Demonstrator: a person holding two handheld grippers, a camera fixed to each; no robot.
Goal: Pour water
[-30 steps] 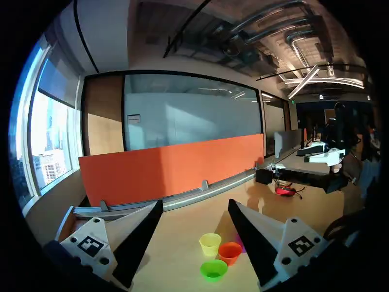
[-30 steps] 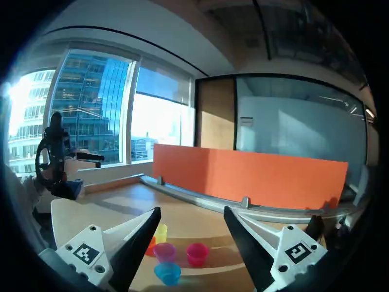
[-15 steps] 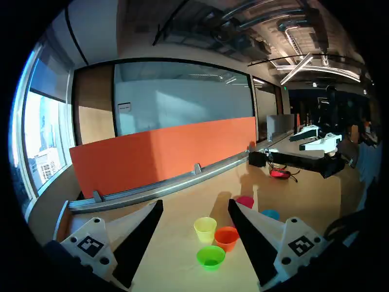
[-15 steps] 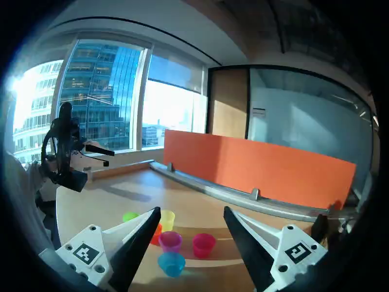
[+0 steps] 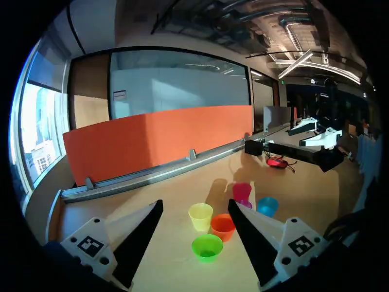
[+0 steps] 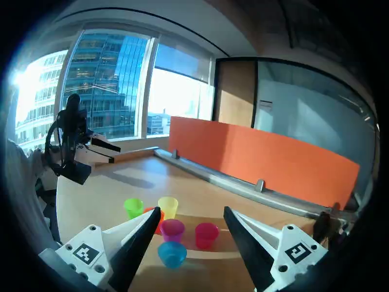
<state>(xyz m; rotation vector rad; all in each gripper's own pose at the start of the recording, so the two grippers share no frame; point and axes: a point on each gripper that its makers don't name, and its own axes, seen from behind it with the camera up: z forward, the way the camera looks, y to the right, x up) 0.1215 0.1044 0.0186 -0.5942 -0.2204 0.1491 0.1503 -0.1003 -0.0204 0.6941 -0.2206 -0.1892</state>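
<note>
Both my pairs of jaws are spread wide and hold nothing. My left gripper (image 5: pixel 194 203) and right gripper (image 6: pixel 191 209) hang above the wooden desk (image 5: pixel 301 194), each looking down at a cluster of small plastic cups from opposite sides.

I take the yellow cup (image 5: pixel 200 216) as my marker. From my left gripper's side, the orange cup (image 5: pixel 222 226) touches or nearly touches it on the right, and the green cup (image 5: pixel 207 247) stands just in front of it, nearest my left jaws. The pink cup (image 5: pixel 241 191) and blue cup (image 5: pixel 267 206) lie beyond and to the right of it.

In the right gripper view the order reverses. The blue cup (image 6: pixel 171 254) sits closest to my right jaws, and the purple cup (image 6: pixel 172 229) stands between it and the yellow cup (image 6: pixel 167 207). The pink cup (image 6: pixel 206 235) is to the right of that line.

Every cup stands upright with its mouth up, so its long axis runs vertical and my fingers must close across its sides. I cannot tell which cup holds water. I judge green to be my left hand's natural pick and blue my right's. Both lie ahead of and below the open jaws.
</note>
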